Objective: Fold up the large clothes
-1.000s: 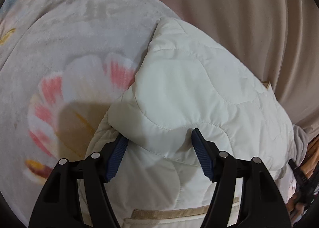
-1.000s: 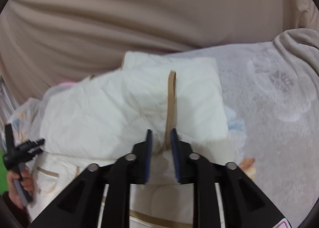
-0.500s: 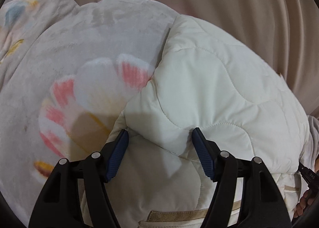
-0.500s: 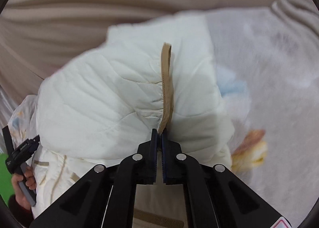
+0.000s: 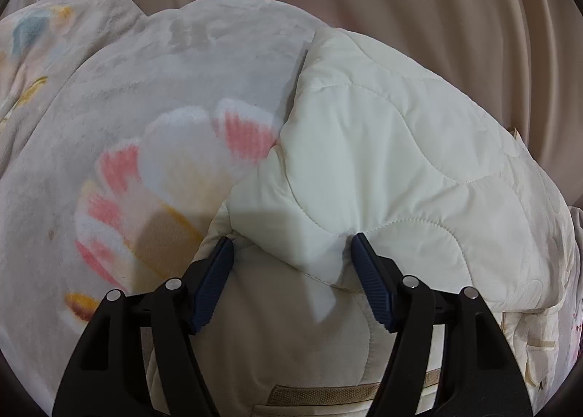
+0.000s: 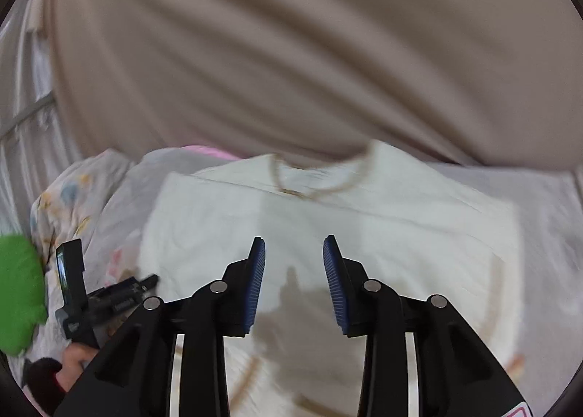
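- Right tongs (image 6: 293, 264): jaws apart with nothing between the blue pads, having just been opening; they hang above the cream quilted padded jacket with tan trim (image 6: 328, 220), clear of it.
- Left tongs (image 5: 291, 264): jaws stand wide, astride a folded-over flap of that jacket (image 5: 382, 162). The flap's lower corner sits between the pads, but I cannot tell that either pad presses on it, so it reads as straddled, not gripped.
- Jacket lies on the pale fleece blanket with pink and yellow flower print (image 5: 127, 125) that covers the bed, in front of a beige curtain (image 6: 291, 52). 1 flap is already turned across the body.
- Handling, as a judgement: soft, puffy and light, with springy filling, so folds will likely lift open unless pressed flat. Its smooth shell may slide out of a shallow pinch.
- Best hold: bite deep on a stitched edge or the tan-bound hem, where layers are thin and firm, not on the bulging quilted middle.
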`<state>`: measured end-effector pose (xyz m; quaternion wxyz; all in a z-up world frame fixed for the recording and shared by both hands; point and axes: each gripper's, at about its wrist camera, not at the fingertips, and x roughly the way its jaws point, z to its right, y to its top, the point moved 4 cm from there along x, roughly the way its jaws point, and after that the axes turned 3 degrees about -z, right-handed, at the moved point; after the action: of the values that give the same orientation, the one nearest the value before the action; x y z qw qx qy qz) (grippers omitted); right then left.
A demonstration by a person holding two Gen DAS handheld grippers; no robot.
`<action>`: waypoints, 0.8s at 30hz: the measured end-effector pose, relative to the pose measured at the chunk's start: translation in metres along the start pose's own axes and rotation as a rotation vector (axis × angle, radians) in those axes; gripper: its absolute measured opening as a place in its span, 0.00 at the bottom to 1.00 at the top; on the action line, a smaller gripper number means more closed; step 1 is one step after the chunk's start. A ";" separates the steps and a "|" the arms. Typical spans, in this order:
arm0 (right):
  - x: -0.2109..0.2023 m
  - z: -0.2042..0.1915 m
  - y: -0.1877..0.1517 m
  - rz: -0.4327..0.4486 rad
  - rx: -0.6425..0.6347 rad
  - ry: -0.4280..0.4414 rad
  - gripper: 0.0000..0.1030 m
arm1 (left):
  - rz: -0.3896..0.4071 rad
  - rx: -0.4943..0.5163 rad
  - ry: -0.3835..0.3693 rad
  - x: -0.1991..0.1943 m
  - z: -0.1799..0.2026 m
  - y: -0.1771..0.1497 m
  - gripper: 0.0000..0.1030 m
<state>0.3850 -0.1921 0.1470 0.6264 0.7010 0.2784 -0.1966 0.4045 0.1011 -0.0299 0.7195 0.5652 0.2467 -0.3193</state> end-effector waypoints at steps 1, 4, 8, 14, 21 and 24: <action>0.016 -0.014 0.008 -0.012 -0.018 0.016 0.33 | -0.001 -0.001 -0.002 0.000 0.000 0.000 0.63; 0.067 -0.053 0.028 -0.054 -0.021 0.101 0.27 | -0.004 -0.003 -0.005 0.001 -0.001 0.000 0.63; 0.122 -0.104 0.034 -0.129 -0.068 0.125 0.18 | -0.007 -0.007 -0.010 0.003 -0.002 0.002 0.63; 0.175 -0.125 0.017 -0.208 -0.151 0.029 0.13 | -0.010 -0.005 -0.009 0.003 -0.002 0.001 0.63; 0.109 0.030 0.005 -0.128 0.025 -0.092 0.03 | -0.013 -0.007 -0.015 0.005 -0.004 0.001 0.66; 0.052 0.106 -0.013 -0.079 0.138 -0.159 0.05 | -0.014 -0.007 -0.013 0.006 -0.004 0.001 0.66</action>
<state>0.4246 -0.2883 0.0904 0.5884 0.7133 0.2410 -0.2947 0.4097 0.1043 -0.0347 0.7208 0.5588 0.2470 -0.3274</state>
